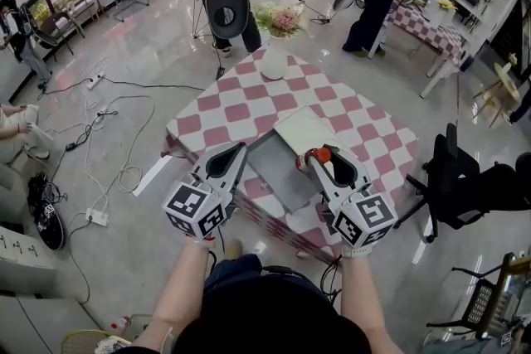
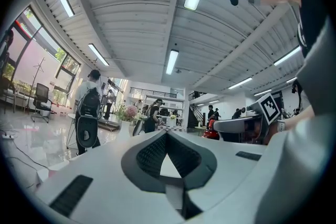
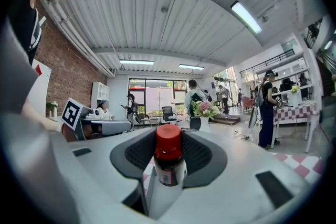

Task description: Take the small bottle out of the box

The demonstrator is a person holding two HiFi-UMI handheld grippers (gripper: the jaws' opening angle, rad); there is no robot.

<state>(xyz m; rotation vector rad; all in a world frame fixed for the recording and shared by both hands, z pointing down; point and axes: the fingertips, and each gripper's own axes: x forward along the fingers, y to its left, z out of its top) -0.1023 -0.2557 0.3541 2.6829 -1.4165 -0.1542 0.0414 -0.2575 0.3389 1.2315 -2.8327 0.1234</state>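
Right gripper view: right gripper point(image 3: 169, 160) clamps small dark red-capped bottle point(image 3: 168, 140) (upright).
Left gripper point(image 2: 167, 150): jaws closed together, nothing between.
Bottle's place: raised over open grey rectangular box point(image 1: 278, 178).
Box: on pink-and-white checked table point(image 1: 241, 108).

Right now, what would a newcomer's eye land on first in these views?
The red-capped small bottle, clamped upright in the right tongs, fills the middle of the right gripper view. In the head view it shows at the right edge of the open grey box on the pink-checked table. The left tongs are shut on nothing, at the box's left.
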